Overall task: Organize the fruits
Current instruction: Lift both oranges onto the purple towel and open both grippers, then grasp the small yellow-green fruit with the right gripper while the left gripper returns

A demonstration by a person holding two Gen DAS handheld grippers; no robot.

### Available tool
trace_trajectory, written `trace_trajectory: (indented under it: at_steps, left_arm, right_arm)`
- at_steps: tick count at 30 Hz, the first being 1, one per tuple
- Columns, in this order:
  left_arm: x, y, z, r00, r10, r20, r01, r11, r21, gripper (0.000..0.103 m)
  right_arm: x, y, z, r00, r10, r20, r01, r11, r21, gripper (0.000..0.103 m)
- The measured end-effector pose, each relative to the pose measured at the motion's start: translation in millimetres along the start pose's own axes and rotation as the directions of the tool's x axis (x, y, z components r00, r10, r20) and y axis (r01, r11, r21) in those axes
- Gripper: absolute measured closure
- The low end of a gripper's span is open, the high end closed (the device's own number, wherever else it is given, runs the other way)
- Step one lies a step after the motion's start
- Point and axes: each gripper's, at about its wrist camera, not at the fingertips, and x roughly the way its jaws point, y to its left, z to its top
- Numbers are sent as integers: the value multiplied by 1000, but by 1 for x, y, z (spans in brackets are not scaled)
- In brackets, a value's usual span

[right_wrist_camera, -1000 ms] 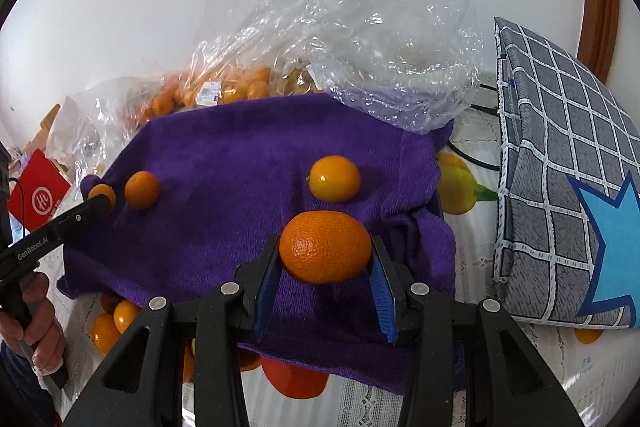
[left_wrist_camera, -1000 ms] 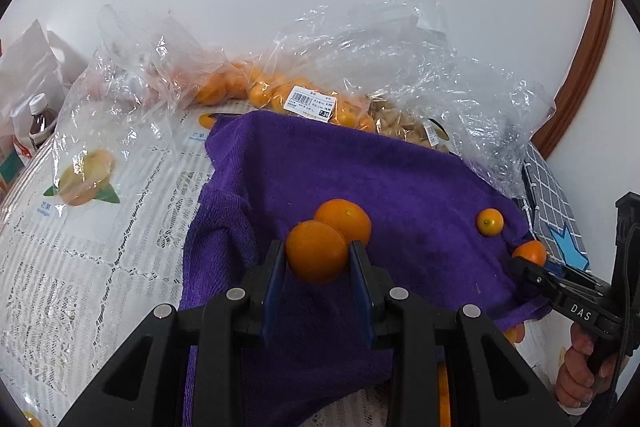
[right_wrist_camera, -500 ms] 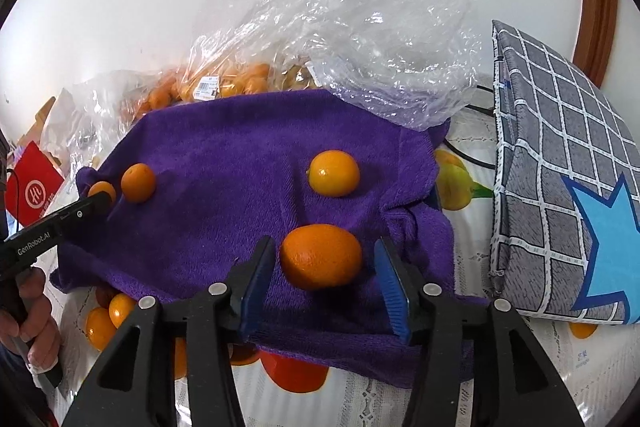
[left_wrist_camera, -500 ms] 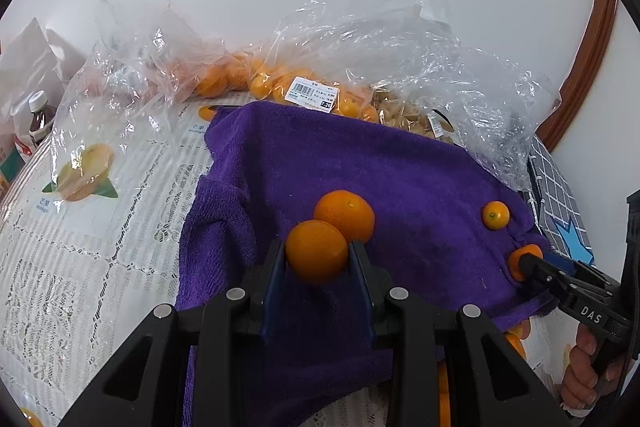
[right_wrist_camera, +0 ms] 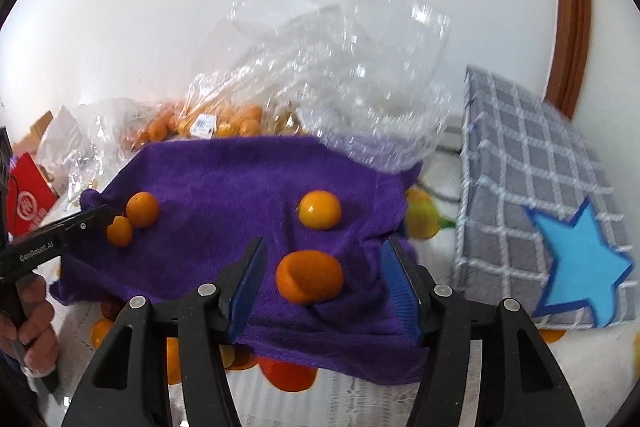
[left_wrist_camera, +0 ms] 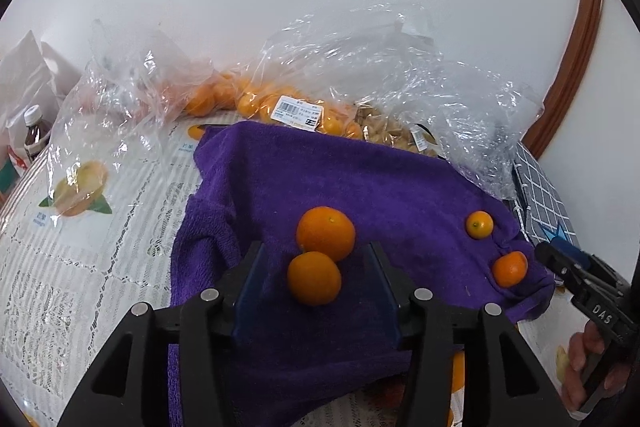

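A purple towel (left_wrist_camera: 360,179) (right_wrist_camera: 224,179) lies on the table. In the left wrist view my left gripper (left_wrist_camera: 314,279) is open around a small orange (left_wrist_camera: 314,278) resting on the towel, touching a larger orange (left_wrist_camera: 326,233) behind it. In the right wrist view my right gripper (right_wrist_camera: 322,283) is open around an orange (right_wrist_camera: 310,277) lying on the towel, with a yellow-orange fruit (right_wrist_camera: 320,209) beyond it. The left gripper's tip (right_wrist_camera: 92,217) shows at the left beside two small oranges (right_wrist_camera: 132,219).
Clear plastic bags of oranges (left_wrist_camera: 256,103) and nuts (left_wrist_camera: 396,135) lie behind the towel. A grey checked cushion with a blue star (right_wrist_camera: 540,227) stands at the right. A bottle (left_wrist_camera: 34,131) stands far left. More oranges (right_wrist_camera: 288,375) lie under the towel's front edge.
Both grippers have opened and let go of their oranges, which now rest on the purple towel. The right gripper opened first; both have drawn back slightly.
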Motion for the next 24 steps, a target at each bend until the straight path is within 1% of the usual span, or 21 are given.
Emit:
trace_trajectory:
  at_steps: [1,4,9,11,17,24]
  left_arm:
    - [0,-1,0,1000,0,0,0,1000,4,55]
    - [1,-2,1,1000,0,1,0,1000,10,54]
    - [1,1,2,1000,-9,-2,9,1000,-3,54]
    - [1,3,2,1000,-11,-3,11,1000,-9,53]
    - [1,3,1,1000,-18,-5,18,1000,-12,52]
    - [1,-3,0,1000,-18,-4,18,1000,12,51]
  right_arm:
    - [-3,1,0,1000,-6,13,6,1000,-1,44]
    - [-11,4,2,1000,13,22,-13,1000,1,44]
    - [-17,9,-3,999,48,8,-48,999,2,44]
    - [-23,11,-9,996,83,6,-83,997,-4,44]
    - [-35,19,-30,993,118,-1,-118,992,-37,45]
    - [-42,22,-42,984,179,-19,-179,983,-37,51]
